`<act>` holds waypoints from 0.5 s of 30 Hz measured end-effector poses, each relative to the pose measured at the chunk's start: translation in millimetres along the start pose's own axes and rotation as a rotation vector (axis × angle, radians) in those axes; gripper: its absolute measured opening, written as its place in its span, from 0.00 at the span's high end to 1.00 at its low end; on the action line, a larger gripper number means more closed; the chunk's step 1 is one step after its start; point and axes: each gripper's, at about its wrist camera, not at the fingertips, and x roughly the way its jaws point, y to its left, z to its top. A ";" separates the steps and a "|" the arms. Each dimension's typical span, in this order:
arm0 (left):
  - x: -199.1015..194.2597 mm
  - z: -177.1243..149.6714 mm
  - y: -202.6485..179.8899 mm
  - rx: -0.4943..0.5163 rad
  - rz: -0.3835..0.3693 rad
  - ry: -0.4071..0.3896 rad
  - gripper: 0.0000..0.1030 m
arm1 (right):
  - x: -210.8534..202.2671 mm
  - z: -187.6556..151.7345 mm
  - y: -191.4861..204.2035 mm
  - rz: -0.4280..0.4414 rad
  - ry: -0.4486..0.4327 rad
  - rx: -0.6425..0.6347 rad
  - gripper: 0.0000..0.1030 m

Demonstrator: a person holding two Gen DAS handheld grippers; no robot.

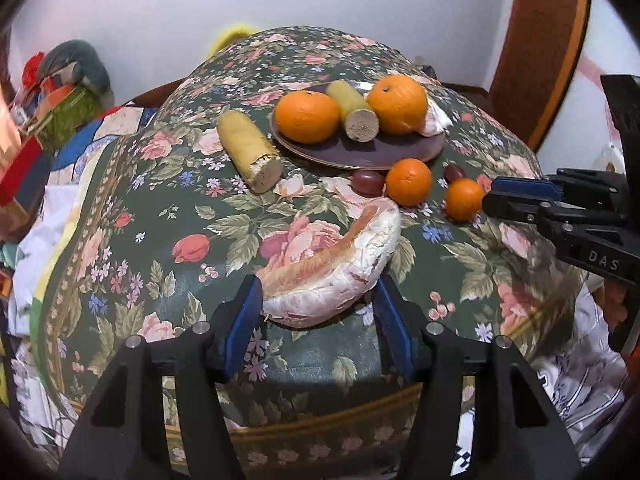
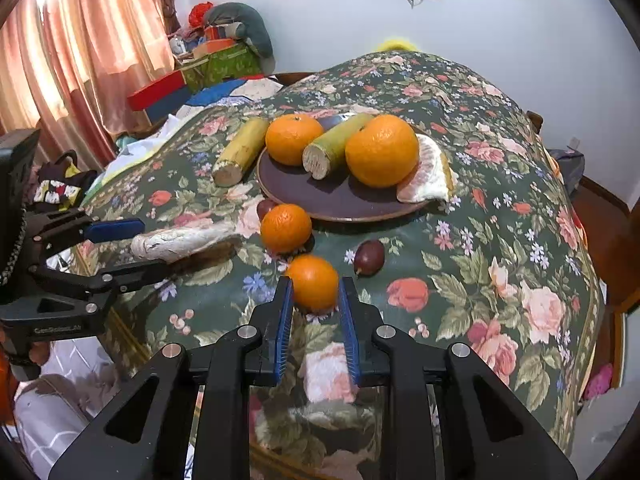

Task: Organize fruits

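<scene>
Home: floral tablecloth [image 2: 500, 240], curtains [image 2: 80, 60], clutter.

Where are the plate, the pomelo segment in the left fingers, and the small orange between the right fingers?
plate [image 2: 320, 196]: right wrist view, bare front surface.
pomelo segment [image 1: 340, 264]: left wrist view, middle of its pith.
small orange [image 2: 314, 282]: right wrist view, centre of peel.

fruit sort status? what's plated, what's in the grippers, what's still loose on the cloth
Roughly half done. On the plate: two large oranges, one cane piece, one pomelo segment. In hand: left gripper shut on the second pomelo segment; right gripper shut on a small orange. Left on the tablecloth: another small orange, two dark red fruits, one cane piece.
</scene>
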 end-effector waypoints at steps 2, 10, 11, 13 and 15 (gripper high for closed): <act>-2.9 1.3 0.0 0.004 -0.004 -0.007 0.43 | 1.9 -1.5 -1.0 0.001 0.007 0.008 0.80; 9.5 10.3 -3.2 0.105 0.001 -0.001 0.30 | 14.1 -2.8 -0.8 0.003 0.034 0.024 0.77; 11.9 10.0 -3.7 0.111 -0.001 0.006 0.30 | 15.9 -1.9 -1.1 0.005 0.035 0.025 0.77; 22.3 11.2 -5.5 0.128 -0.004 0.027 0.30 | 21.6 -0.6 -3.4 0.013 0.044 0.037 0.77; 29.6 12.7 -5.5 0.124 -0.011 0.029 0.30 | 25.3 0.3 -4.9 0.020 0.047 0.047 0.77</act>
